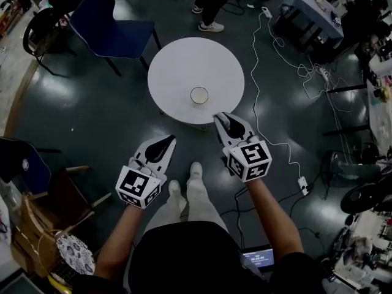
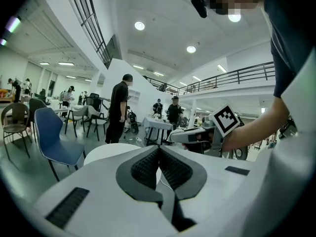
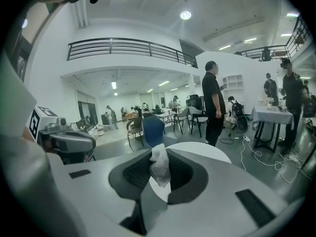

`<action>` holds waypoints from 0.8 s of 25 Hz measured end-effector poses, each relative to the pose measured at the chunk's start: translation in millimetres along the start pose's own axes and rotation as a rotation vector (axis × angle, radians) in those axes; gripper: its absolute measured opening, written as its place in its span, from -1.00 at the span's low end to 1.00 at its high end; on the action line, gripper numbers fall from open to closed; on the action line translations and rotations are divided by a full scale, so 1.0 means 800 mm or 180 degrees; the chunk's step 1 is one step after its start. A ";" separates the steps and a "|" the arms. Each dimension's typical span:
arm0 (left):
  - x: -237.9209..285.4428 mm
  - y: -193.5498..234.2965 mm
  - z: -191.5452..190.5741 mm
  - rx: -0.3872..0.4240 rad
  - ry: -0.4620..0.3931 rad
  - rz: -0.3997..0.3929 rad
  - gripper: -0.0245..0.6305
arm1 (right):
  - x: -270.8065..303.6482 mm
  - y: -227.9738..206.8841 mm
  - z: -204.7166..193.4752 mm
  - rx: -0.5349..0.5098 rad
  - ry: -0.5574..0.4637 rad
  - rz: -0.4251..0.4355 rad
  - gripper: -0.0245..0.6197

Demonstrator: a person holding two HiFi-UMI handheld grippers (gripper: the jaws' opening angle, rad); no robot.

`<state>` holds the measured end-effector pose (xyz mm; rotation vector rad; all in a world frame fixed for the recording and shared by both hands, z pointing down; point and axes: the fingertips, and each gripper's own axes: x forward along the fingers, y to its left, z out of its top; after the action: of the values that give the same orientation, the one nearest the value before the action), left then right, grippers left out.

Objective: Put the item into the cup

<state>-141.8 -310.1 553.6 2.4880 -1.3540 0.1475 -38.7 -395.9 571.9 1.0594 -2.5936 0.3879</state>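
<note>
A small round cup (image 1: 199,95) stands on the near half of the round white table (image 1: 177,60). In the head view my right gripper (image 1: 220,117) hovers over the table's near edge, just short of the cup. It is shut on a crumpled white item (image 3: 159,166), which sticks up between the dark pads in the right gripper view. My left gripper (image 1: 166,141) is lower left, off the table and over the floor, its jaws closed together with nothing between them (image 2: 159,149). Neither gripper view shows the cup; the table top (image 3: 202,149) lies ahead.
A blue chair (image 1: 110,20) and a black chair (image 1: 46,23) stand beyond the table on the left. A person (image 1: 211,5) stands at the far side. White cables (image 1: 275,48) trail over the dark floor on the right, near desks (image 1: 318,5). A wooden chair (image 1: 37,225) is lower left.
</note>
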 end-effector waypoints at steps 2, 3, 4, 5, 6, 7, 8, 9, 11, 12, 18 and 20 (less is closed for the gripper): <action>0.009 0.010 -0.008 -0.0028 0.0023 0.0041 -0.88 | 0.020 -0.010 -0.007 0.0002 0.0038 0.0035 -0.69; 0.013 0.014 -0.014 -0.0045 0.0038 0.0062 -0.88 | 0.030 -0.013 -0.013 -0.0010 0.0064 0.0053 -0.69; 0.017 0.018 -0.020 -0.0060 0.0053 0.0085 -0.88 | 0.038 -0.017 -0.020 -0.0028 0.0092 0.0072 -0.69; 0.021 0.021 -0.025 -0.0071 0.0067 0.0111 -0.88 | 0.047 -0.021 -0.025 -0.0050 0.0119 0.0088 -0.69; 0.026 0.024 -0.027 -0.0079 0.0079 0.0139 -0.88 | 0.056 -0.026 -0.029 -0.0069 0.0146 0.0101 -0.69; 0.031 0.028 -0.029 -0.0086 0.0090 0.0163 -0.87 | 0.064 -0.031 -0.032 -0.0084 0.0174 0.0110 -0.69; 0.037 0.030 -0.030 -0.0096 0.0099 0.0179 -0.88 | 0.073 -0.036 -0.036 -0.0097 0.0206 0.0116 -0.69; 0.042 0.032 -0.032 -0.0106 0.0108 0.0183 -0.88 | 0.081 -0.041 -0.039 -0.0110 0.0239 0.0118 -0.69; 0.051 0.037 -0.036 -0.0120 0.0133 0.0174 -0.88 | 0.099 -0.050 -0.046 -0.0139 0.0298 0.0119 -0.69; 0.053 0.040 -0.039 -0.0126 0.0149 0.0171 -0.88 | 0.109 -0.054 -0.050 -0.0150 0.0325 0.0121 -0.69; 0.065 0.042 -0.050 -0.0224 0.0222 0.0178 -0.88 | 0.148 -0.081 -0.072 -0.0224 0.0518 0.0124 -0.69; 0.068 0.044 -0.056 -0.0254 0.0257 0.0191 -0.88 | 0.165 -0.088 -0.079 -0.0253 0.0571 0.0116 -0.69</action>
<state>-139.2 -357.7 616.2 2.3514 -1.3747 0.2008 -66.3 -504.4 689.6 0.9084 -2.4508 0.3673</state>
